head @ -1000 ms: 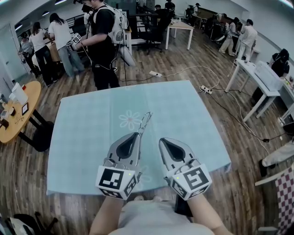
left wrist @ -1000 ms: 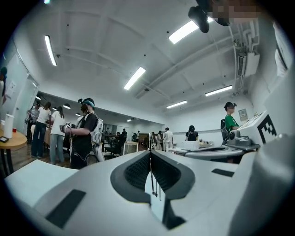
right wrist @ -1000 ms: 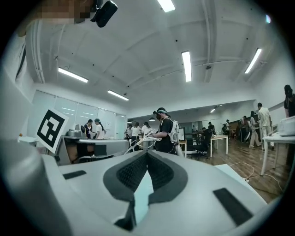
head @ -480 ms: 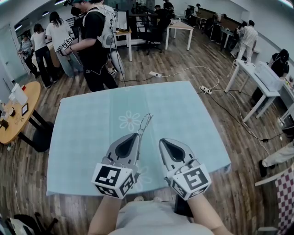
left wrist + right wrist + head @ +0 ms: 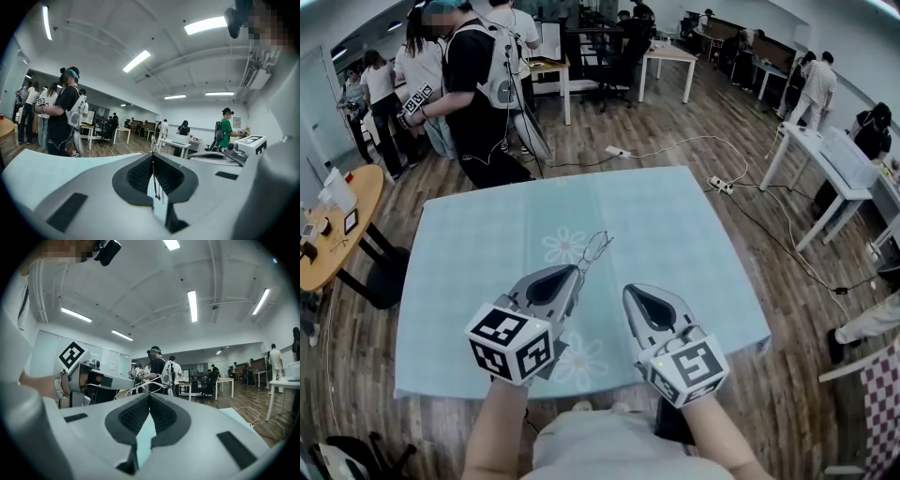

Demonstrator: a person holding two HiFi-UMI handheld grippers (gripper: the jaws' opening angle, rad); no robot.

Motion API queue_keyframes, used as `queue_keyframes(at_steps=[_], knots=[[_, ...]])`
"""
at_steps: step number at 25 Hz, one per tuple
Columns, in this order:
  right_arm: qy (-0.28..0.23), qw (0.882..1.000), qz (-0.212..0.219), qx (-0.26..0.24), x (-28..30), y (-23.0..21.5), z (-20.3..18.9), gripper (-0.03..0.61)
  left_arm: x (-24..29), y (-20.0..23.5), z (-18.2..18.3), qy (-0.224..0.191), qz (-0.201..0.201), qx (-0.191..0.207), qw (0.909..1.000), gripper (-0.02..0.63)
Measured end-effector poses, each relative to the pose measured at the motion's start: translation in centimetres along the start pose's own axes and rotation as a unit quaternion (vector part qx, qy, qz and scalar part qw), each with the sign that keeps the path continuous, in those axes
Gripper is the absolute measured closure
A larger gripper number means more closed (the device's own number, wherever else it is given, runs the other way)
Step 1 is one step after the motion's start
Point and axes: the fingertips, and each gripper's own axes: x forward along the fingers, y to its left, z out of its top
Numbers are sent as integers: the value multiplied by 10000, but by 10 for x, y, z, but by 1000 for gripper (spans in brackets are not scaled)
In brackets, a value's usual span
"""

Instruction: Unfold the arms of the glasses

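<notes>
My left gripper, clamped on the thin wire-framed glasses above the pale blue flowered tablecloth, has just rolled leftward, tilting the frame toward my shut, empty right gripper; I judge the arms not yet unfolded.

Pale blue flowered tablecloth, round wooden table at its left, standing people beyond, wood floor

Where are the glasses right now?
Head view, just left of centre: the glasses stick out of the left hand-held gripper, beside the printed flower.
</notes>
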Motion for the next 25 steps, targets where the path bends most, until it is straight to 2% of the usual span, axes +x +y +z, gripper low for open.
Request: queue_keyframes(at_steps=[4,8,14,20,25], knots=[[5,10000,52,-22,6,6,2,571,4,7,0,379,-354,50,9986,604],[47,9999,92,-27,10,11,0,571,10,15,-3,732,-642,-70,9952,604],[58,9999,130,-11,13,18,0,571,12,10,-5,996,-1270,-299,9864,604],[63,9999,121,-40,3,14,-6,571,20,-9,-14,1308,-1541,-284,9790,604],[183,9995,74,-260,3,21,-14,571,24,-12,-17,1638,-1706,-217,9714,604]])
